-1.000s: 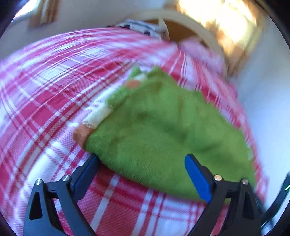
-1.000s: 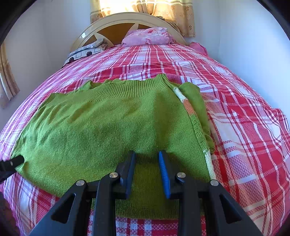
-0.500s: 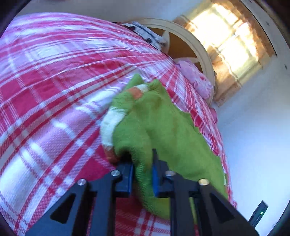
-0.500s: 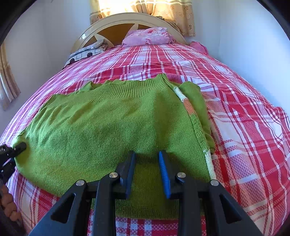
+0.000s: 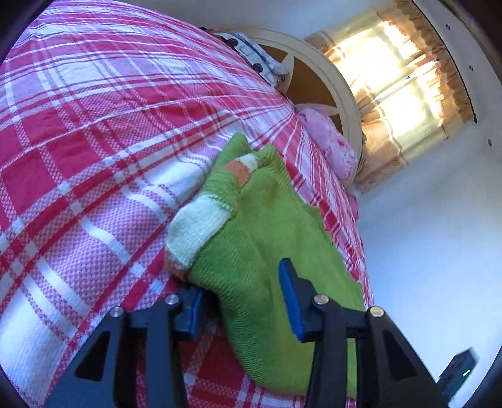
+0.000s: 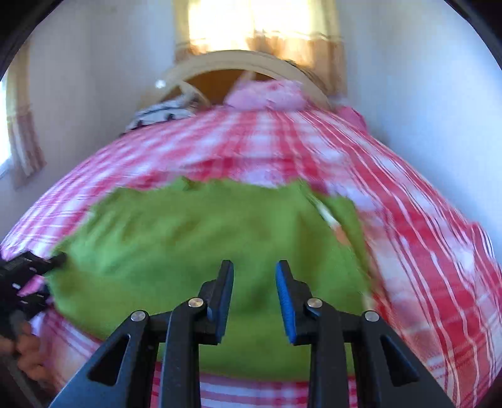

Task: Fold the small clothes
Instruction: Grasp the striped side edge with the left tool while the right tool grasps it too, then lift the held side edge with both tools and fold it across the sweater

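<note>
A small green knit sweater (image 6: 194, 251) lies spread on the red plaid bedspread (image 6: 423, 251); in the left wrist view the sweater (image 5: 269, 238) shows a folded sleeve with cream and orange stripes (image 5: 197, 232). My left gripper (image 5: 241, 301) is open, its jaws on either side of the sweater's near edge, fabric bunched between them. My right gripper (image 6: 254, 298) is partly open and empty, hovering over the sweater's near hem. The left gripper (image 6: 28, 276) shows at the sweater's left edge in the right wrist view.
A pink pillow (image 5: 332, 147) and a black-and-white pillow (image 5: 254, 56) lie by the curved cream headboard (image 5: 342, 91). A white wall (image 6: 439, 110) runs along the bed's right side. A curtained window (image 6: 257, 28) is behind the headboard.
My left gripper shut on the sweater's edge half a second ago and has since opened. My right gripper has lifted and its jaws have widened; its view is blurred.
</note>
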